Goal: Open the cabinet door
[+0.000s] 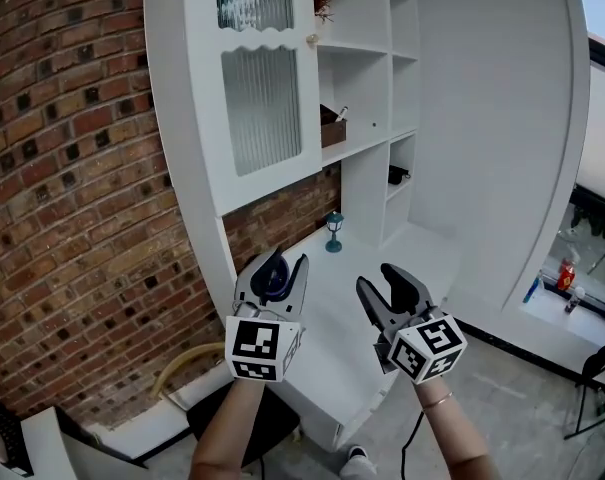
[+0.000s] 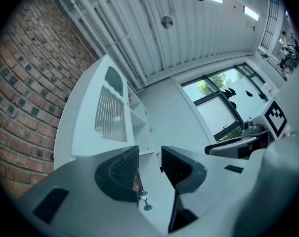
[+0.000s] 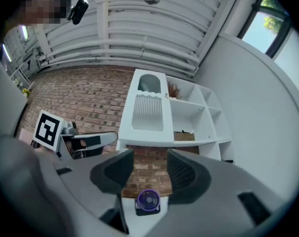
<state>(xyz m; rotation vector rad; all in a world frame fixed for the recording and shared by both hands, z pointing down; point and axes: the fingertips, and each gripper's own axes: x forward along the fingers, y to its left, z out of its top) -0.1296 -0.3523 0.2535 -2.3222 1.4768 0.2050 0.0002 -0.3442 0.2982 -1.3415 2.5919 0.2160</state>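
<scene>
I've got left tongs (image 1: 282, 264) and right tongs (image 1: 381, 280) both released and empty, side by side over the white tabletop (image 1: 332, 303). Ribbed-glass cabinet door (image 1: 263, 110) sits shut above them, untouched.

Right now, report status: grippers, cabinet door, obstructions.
Left gripper open, empty. Right gripper open, empty. Cabinet door shut, untouched. Nothing blocking the door.

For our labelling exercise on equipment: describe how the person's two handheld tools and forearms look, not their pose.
The left tool and right tool are grey two-jaw units with dark ribbed pads. Each carries a white cube printed with black square markers. No sleeves show on the forearms; a thin bracelet circles the right wrist.
</scene>
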